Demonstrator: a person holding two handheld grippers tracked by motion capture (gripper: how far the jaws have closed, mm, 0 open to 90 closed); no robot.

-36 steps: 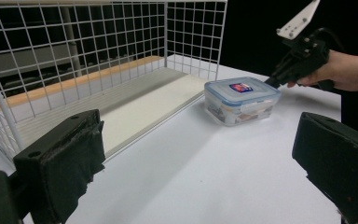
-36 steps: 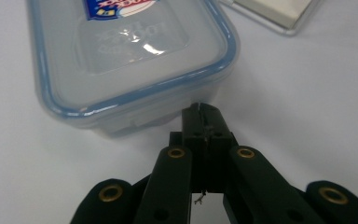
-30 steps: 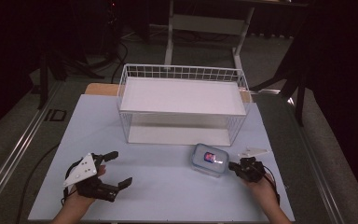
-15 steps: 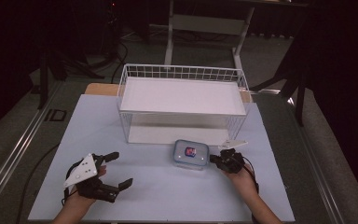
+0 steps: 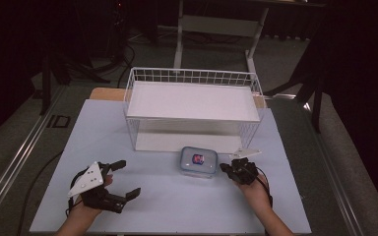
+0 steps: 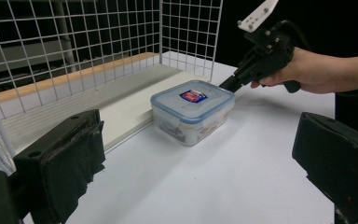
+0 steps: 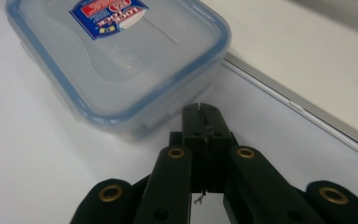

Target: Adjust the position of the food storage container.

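A clear plastic food box point(image 5: 198, 161) with a blue-rimmed lid and a red-and-blue label lies flat on the white table just in front of the wire basket. My right gripper point(image 5: 225, 168) is shut with nothing between its jaws, and its tips rest against the box's right side. In the right gripper view the closed tips point(image 7: 200, 108) meet the box point(image 7: 116, 56) at its near wall. My left gripper point(image 5: 127, 178) stands open on the table at the lower left, well apart from the box. From the left gripper view the box point(image 6: 193, 109) and the right gripper point(image 6: 223, 85) lie ahead.
A white wire basket point(image 5: 192, 76) with a white floor panel stands at the back of the table point(image 5: 177, 211). Its front edge is close behind the box. A table frame and cables stand on the dark floor beyond.
My right gripper has moved left across the table, and the box has slid left ahead of it. The left gripper has stayed where it was.
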